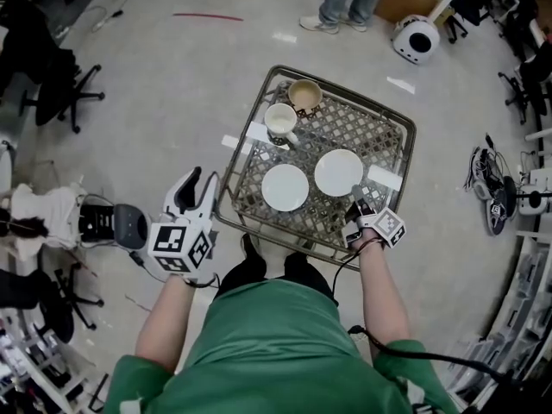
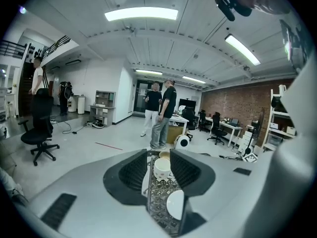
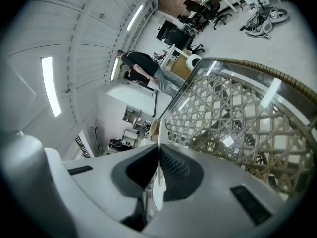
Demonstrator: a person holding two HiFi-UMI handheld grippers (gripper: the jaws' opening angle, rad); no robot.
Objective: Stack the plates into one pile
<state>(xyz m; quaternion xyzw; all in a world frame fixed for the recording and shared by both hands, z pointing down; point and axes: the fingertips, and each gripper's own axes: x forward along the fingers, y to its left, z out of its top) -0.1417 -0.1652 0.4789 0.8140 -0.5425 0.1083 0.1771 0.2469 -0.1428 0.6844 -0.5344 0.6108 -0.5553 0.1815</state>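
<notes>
Two white plates lie side by side on the lattice-topped table (image 1: 321, 83). The left plate (image 1: 285, 187) lies flat and untouched. My right gripper (image 1: 356, 195) is shut on the near rim of the right plate (image 1: 338, 172). In the right gripper view that plate (image 3: 158, 185) shows edge-on as a thin white strip pinched between the jaws. My left gripper (image 1: 204, 179) hovers open just off the table's left edge with nothing between its fingers. In the left gripper view it points at a white cup (image 2: 162, 168), and the left plate (image 2: 176, 205) lies nearer.
A white cup (image 1: 280, 121) and a tan cup (image 1: 304, 97) stand at the table's far left corner. A person (image 1: 341, 7) stands beyond the table beside a round white device (image 1: 417, 39). Office chairs (image 1: 52, 84) and clutter line the left; cables and gear (image 1: 496, 188) lie on the right.
</notes>
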